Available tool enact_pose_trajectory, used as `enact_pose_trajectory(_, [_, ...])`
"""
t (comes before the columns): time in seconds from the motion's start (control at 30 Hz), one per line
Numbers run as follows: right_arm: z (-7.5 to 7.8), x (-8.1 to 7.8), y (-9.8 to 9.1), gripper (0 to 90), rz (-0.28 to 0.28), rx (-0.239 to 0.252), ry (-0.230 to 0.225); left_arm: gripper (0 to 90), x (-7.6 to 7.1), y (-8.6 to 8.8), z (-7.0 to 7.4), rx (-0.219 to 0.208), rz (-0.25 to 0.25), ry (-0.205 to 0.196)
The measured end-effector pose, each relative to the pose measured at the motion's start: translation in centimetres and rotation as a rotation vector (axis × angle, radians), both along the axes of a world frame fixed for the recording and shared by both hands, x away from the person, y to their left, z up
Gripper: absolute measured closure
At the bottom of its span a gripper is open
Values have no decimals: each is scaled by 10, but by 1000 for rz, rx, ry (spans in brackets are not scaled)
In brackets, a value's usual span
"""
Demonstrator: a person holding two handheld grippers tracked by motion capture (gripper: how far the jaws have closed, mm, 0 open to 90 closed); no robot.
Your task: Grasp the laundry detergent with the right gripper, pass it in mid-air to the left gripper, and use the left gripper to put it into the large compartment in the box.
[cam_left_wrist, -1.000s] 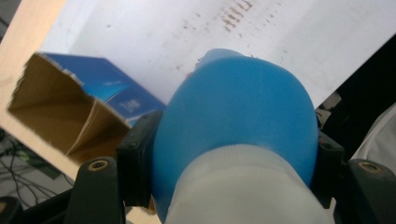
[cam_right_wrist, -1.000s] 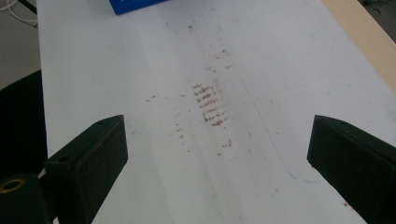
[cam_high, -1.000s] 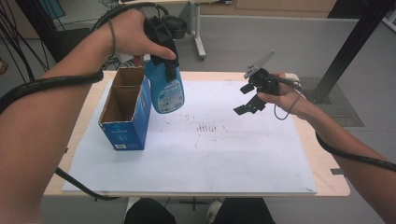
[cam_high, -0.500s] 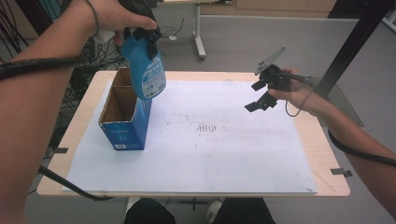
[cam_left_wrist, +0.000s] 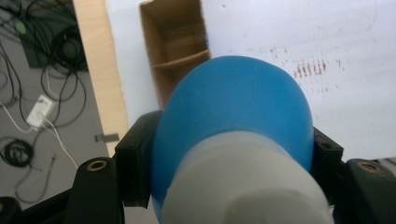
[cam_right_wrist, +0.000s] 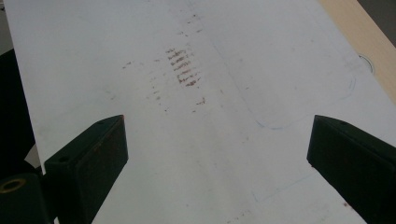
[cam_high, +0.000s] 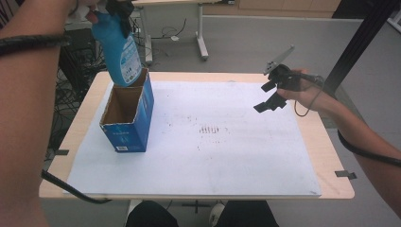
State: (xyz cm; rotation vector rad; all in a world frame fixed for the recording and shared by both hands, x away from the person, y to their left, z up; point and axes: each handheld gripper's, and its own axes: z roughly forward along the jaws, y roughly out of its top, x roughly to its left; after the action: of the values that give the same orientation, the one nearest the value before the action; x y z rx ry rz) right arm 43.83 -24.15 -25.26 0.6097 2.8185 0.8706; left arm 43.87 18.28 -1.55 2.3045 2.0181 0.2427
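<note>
Up at the far left corner of the table (cam_high: 326, 156): left gripper (cam_high: 119, 10) clamped on the neck end of a blue bottle (cam_high: 119, 52), just below its white cap (cam_left_wrist: 243, 186), held in the air and tilted, base down. Bottle base hanging just over the far end of the open blue cardboard box (cam_high: 127, 118), whether touching the rim or not cannot be told. Seen along the left gripper's jaws, black pads pressed against both sides of the bottle, the box's brown inside and its cross divider (cam_left_wrist: 180, 60) straight beyond the rounded blue body. Box standing upright on the white paper sheet (cam_high: 227, 156), near the table's left edge, open top up.

Over at the right side: right gripper (cam_high: 270, 97) held above the sheet, jaws wide apart, nothing between them. Below those jaws, bare white sheet with a patch of small reddish-brown marks (cam_right_wrist: 182, 67) and a faint pencilled outline (cam_right_wrist: 303, 116).
</note>
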Motion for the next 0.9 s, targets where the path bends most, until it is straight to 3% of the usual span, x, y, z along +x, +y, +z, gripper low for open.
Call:
enact_pose_trajectory(0.1, [3, 1, -2, 52, -7, -18, 0, 355, 1, 9, 2, -1, 51, -5])
enact_pose_trajectory(0.5, [4, 1, -2, 57, -1, -52, 5, 357, 3, 36, 0, -15, 181, -3])
enact_pose_trajectory(0.9, [2, 0, -2, 61, 7, -77, 6, 357, 7, 44, -11, -30, 221, 7])
